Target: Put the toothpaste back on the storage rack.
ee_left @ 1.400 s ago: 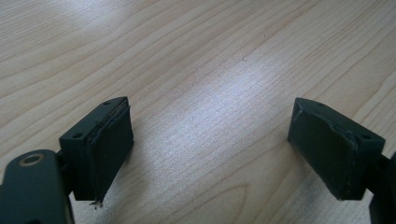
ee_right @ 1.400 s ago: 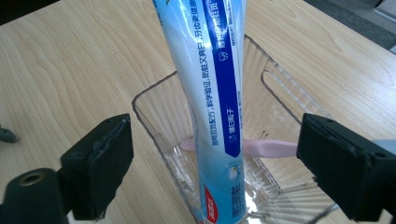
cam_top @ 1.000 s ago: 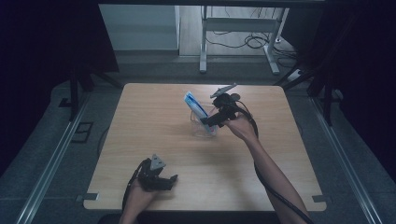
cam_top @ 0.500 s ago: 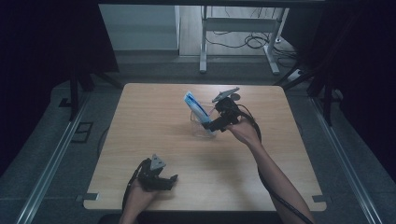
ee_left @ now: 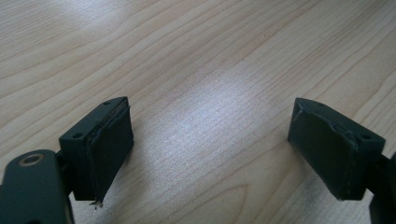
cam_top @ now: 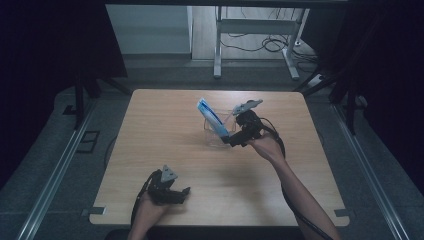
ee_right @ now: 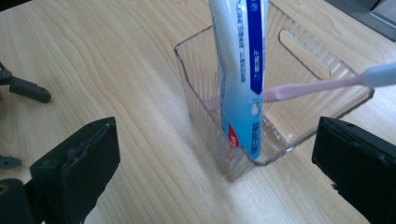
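Observation:
A clear plastic bin (cam_top: 216, 134) stands at the table's middle. A white and blue toothpaste tube (cam_top: 210, 115) leans upright in it, its top tilted to the far left. In the right gripper view the tube (ee_right: 240, 79) rests in the near corner of the bin (ee_right: 299, 126), and a pink toothbrush (ee_right: 317, 86) lies across it. My right gripper (cam_top: 232, 141) is just right of the bin, open, jaws wide apart and holding nothing (ee_right: 215, 163). My left gripper (cam_top: 181, 194) rests near the table's front edge, open over bare wood (ee_left: 210, 149).
The wooden table (cam_top: 150, 130) has free room to the left and right of the bin. Metal table legs (cam_top: 218, 45) and cables lie on the floor beyond the far edge. Part of the left gripper (ee_right: 23, 88) shows at the left edge of the right gripper view.
My right gripper has drawn back a little from the bin, toward the near right. The tube stays leaning in the bin. The left gripper has not moved.

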A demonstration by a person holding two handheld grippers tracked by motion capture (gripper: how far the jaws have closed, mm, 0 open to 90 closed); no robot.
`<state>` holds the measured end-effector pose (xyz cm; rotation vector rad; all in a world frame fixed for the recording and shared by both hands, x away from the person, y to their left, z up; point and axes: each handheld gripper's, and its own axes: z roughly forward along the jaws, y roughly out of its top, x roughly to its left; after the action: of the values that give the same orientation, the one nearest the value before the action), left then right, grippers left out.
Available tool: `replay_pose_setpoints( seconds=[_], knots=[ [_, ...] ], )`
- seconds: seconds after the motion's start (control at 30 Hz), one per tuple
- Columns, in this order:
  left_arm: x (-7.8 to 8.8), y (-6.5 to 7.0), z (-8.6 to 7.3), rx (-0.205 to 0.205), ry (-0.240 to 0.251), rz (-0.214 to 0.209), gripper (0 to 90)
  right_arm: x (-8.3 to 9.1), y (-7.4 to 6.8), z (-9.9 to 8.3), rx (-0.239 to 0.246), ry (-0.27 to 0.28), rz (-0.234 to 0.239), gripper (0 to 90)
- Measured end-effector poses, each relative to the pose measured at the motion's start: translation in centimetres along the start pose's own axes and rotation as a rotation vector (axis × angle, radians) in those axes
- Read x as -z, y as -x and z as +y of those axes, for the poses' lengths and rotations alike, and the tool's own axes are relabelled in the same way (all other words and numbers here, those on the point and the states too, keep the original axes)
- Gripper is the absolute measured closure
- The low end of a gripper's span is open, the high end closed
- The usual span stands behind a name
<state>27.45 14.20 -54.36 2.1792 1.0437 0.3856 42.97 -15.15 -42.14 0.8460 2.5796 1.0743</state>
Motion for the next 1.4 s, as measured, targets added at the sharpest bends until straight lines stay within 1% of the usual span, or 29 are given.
replay_pose_setpoints(
  seconds=[0.03, 0.2, 0.43, 0.7, 1.1, 1.17, 1.4],
  knots=[
    [0.0, 0.0, 0.0, 0.000, 0.000, 0.000, 14.1, 0.1, 0.0, -0.2, 0.004, 0.001, 0.002, 0.5],
    [0.0, 0.0, 0.0, 0.000, 0.000, 0.000, 14.1, 0.4, 0.0, -1.1, -0.013, 0.003, 0.002, 0.5],
    [0.0, 0.0, 0.0, 0.001, -0.001, 0.001, 14.1, 1.0, -0.1, -2.4, -0.020, 0.012, 0.005, 0.5],
    [0.0, 0.0, 0.0, 0.001, -0.001, 0.001, 14.1, 1.8, -0.3, -4.0, -0.022, 0.002, -0.012, 0.7],
    [0.0, 0.0, 0.0, 0.004, 0.002, 0.001, 14.1, 2.4, -0.4, -7.0, -0.036, -0.009, -0.034, 0.9],
    [0.0, 0.0, 0.0, -0.001, 0.002, 0.001, 14.1, 2.5, -0.4, -7.5, -0.037, -0.006, -0.035, 0.9],
    [0.0, 0.0, 0.0, 0.005, 0.004, 0.001, 14.1, 3.1, -0.6, -9.5, -0.054, 0.002, -0.040, 1.0]
  ],
)
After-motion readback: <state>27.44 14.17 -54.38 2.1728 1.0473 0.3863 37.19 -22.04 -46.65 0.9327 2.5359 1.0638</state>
